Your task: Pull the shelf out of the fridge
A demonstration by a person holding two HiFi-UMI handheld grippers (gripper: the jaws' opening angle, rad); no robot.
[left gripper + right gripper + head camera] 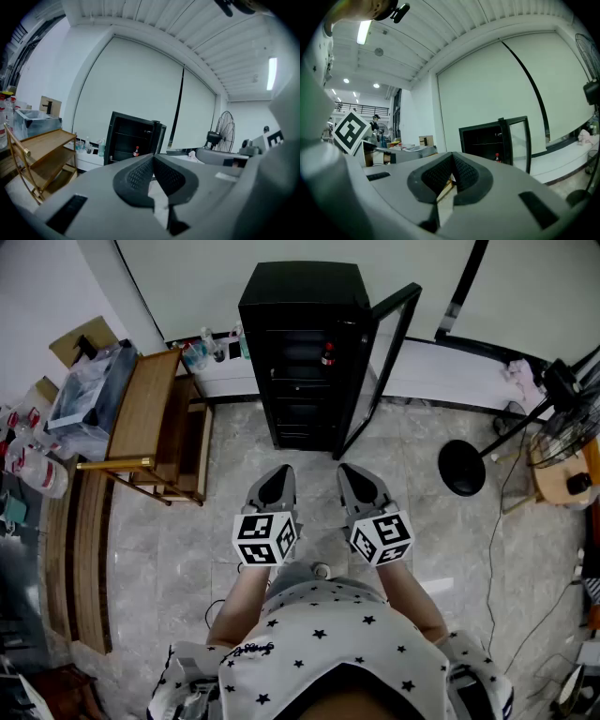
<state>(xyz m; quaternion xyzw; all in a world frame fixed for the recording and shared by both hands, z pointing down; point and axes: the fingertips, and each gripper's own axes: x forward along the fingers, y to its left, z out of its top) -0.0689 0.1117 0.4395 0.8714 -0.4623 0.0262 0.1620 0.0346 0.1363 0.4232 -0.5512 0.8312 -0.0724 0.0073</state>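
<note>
A black fridge (302, 343) stands on the floor ahead of me, its glass door (386, 367) swung open to the right. Dark shelves (298, 382) sit inside it, and a small red bottle (327, 356) rests on an upper one. My left gripper (278, 471) and right gripper (349, 469) hover side by side over the floor, well short of the fridge. Both are shut and hold nothing. The left gripper view shows the left gripper (153, 157) with the fridge (131, 140) beyond it. In the right gripper view, the right gripper (452, 157) points toward the fridge (487, 140).
A wooden rack (155, 423) stands left of the fridge, with a clear plastic box (89, 390) beside it. Bottles (202, 351) line a low white ledge. A standing fan (562, 413) with a round black base (462, 468) is at the right, with cables on the floor.
</note>
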